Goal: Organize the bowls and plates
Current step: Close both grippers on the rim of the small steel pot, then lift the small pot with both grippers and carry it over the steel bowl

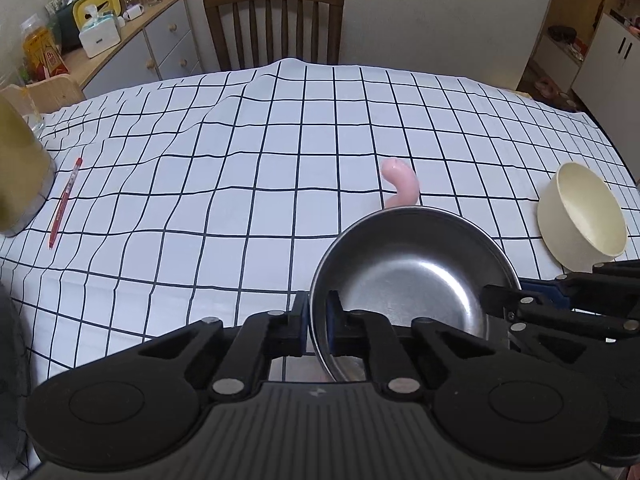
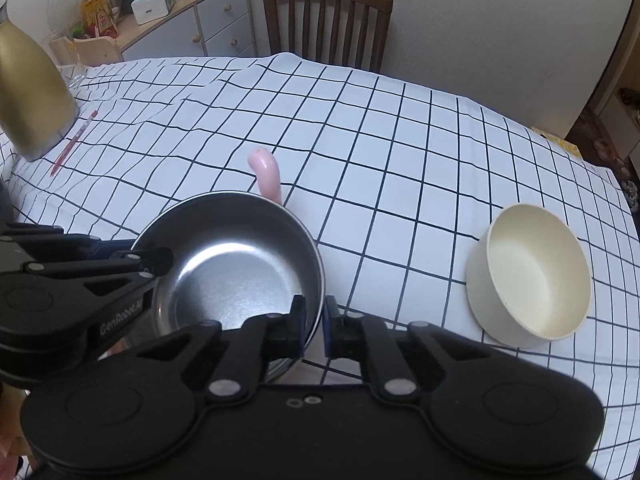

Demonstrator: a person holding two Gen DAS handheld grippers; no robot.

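Note:
A shiny steel bowl (image 1: 412, 272) sits on the checked tablecloth (image 1: 240, 160) just in front of both grippers. My left gripper (image 1: 317, 305) is shut on the bowl's left rim, one pad inside and one outside. On the opposite side, my right gripper (image 2: 314, 306) is shut on the right rim of the same steel bowl (image 2: 232, 268). Each view shows the other gripper's fingers (image 1: 504, 300) (image 2: 152, 260) reaching over the rim. A cream bowl (image 2: 532, 272) (image 1: 580, 216) stands apart to the right, tilted toward the cameras.
A pink curved object (image 1: 402, 186) (image 2: 266, 174) sticks up right behind the steel bowl. At the far left stand a gold flask (image 2: 32, 92) and a red pen (image 1: 64, 200). A wooden chair (image 1: 276, 24) stands at the table's far edge, a cabinet (image 1: 160, 44) beyond.

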